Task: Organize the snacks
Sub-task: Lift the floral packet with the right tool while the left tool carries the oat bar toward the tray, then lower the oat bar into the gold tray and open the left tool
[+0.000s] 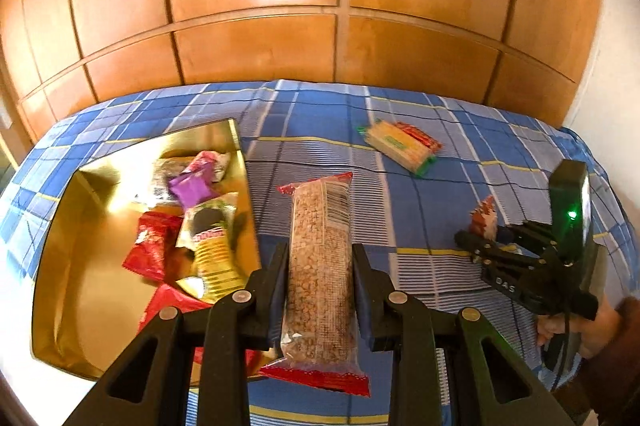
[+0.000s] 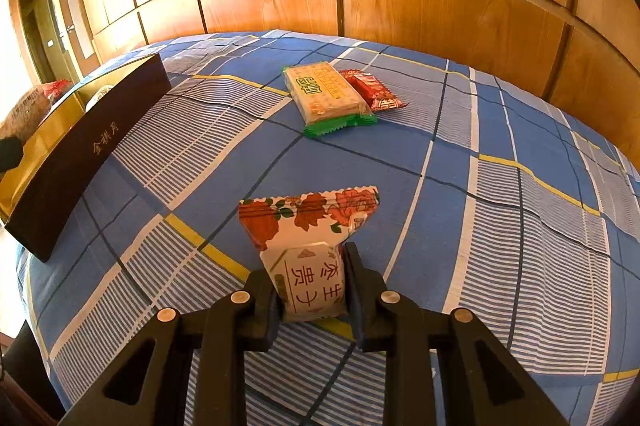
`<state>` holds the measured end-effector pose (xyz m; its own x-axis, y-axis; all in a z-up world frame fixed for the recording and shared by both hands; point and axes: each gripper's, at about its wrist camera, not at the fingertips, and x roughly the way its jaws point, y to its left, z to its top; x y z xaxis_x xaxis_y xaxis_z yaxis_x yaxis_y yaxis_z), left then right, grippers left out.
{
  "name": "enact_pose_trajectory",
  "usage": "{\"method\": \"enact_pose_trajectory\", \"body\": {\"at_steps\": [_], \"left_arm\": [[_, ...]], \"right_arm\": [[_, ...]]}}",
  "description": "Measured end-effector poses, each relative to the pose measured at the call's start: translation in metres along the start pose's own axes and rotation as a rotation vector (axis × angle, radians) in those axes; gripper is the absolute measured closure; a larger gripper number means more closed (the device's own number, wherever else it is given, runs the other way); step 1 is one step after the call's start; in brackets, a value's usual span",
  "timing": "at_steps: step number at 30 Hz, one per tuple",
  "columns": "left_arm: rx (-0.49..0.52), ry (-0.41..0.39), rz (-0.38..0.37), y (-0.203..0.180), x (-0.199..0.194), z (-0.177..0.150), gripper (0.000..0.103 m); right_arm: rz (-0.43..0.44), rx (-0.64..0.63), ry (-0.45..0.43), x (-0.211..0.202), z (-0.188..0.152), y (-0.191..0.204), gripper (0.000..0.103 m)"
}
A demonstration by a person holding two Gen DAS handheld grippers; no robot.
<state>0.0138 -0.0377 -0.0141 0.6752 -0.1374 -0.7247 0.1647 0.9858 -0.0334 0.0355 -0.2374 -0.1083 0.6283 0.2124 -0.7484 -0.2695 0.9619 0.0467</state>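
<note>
Your left gripper is clamped on a long clear-wrapped cereal bar with red end seals. The bar runs lengthwise between the jaws, both pads pressing its sides near the middle; one end reaches forward past the fingertips, the other hangs back toward the camera. It is held above the blue checked bedspread, just beside the right edge of the gold box, which already holds several snack packets.

Your right gripper is closed on a white rose-printed packet. The jaws pinch its lower half; the flowered top seal stands clear ahead of the fingertips. Whether the packet rests on the bedspread or is lifted off it, I cannot tell.

Farther back on the bedspread lie a green-edged cracker pack and a red packet, touching side by side, well apart from both grippers.
</note>
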Motion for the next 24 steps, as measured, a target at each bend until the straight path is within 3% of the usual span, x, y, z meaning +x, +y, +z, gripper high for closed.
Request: {"method": "enact_pose_trajectory", "body": {"at_steps": [11, 20, 24], "left_arm": [[-0.112, 0.017, 0.023, 0.050, -0.007, -0.007, 0.073], [-0.384, 0.039, 0.131, 0.160, -0.017, -0.009, 0.073], [-0.447, 0.055, 0.148, 0.189, -0.012, -0.008, 0.073]], "right_arm": [[-0.020, -0.010, -0.001, 0.000, 0.001, 0.003, 0.076], [-0.015, -0.005, -0.005, 0.000, 0.000, 0.002, 0.076], [-0.017, -0.006, -0.006, 0.000, 0.000, 0.002, 0.076]]}}
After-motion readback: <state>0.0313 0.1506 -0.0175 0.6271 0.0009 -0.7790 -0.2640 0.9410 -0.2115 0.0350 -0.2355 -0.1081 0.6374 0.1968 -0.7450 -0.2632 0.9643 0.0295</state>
